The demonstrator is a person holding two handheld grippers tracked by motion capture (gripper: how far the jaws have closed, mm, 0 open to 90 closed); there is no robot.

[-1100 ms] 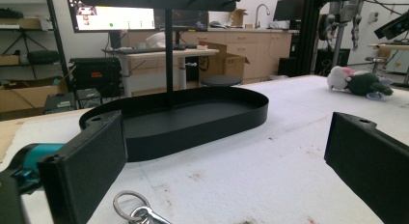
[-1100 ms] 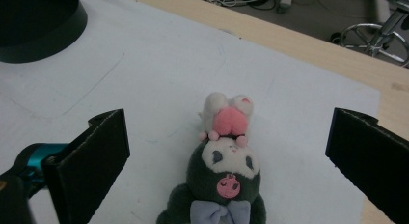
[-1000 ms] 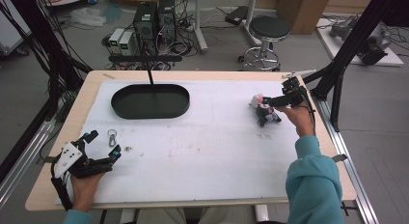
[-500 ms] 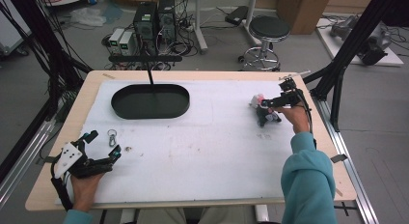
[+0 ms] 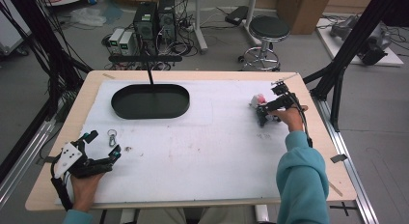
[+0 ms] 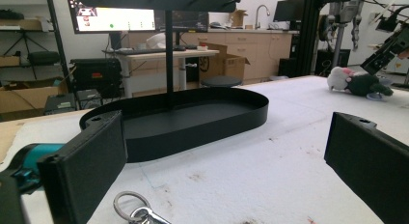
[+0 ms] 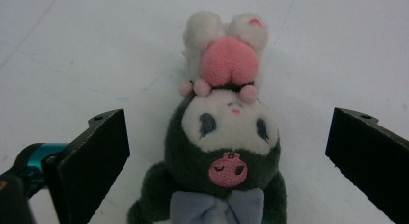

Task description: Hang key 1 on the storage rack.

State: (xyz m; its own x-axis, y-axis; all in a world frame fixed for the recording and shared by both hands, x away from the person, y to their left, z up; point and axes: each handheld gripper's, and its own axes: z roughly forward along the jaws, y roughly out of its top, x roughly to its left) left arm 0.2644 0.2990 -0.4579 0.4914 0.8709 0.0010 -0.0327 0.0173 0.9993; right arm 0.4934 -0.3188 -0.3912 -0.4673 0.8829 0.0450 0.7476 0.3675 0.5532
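A small plush toy (image 7: 224,151) in dark green, white and pink with a grey bow lies on the white table cover; the high view has the plush toy (image 5: 259,105) at the right. My right gripper (image 5: 264,113) hovers over it, open, jaws on either side of the toy without touching. At the front left my left gripper (image 5: 102,149) rests low, open and holding nothing. A metal key ring (image 6: 136,210) lies just ahead of its jaws, the same key ring (image 5: 113,136) seen from above. A black oval tray (image 5: 150,101) with an upright stand sits at the back left.
The black tray's stand pole (image 6: 169,50) rises to a crossbar. The table's right edge (image 5: 322,122) is close to the right hand, with black frame struts beyond it. A stool (image 5: 269,31) and computer boxes stand on the floor behind the table.
My right gripper has moved a little left and down onto the plush toy. The left gripper has stayed where it was.
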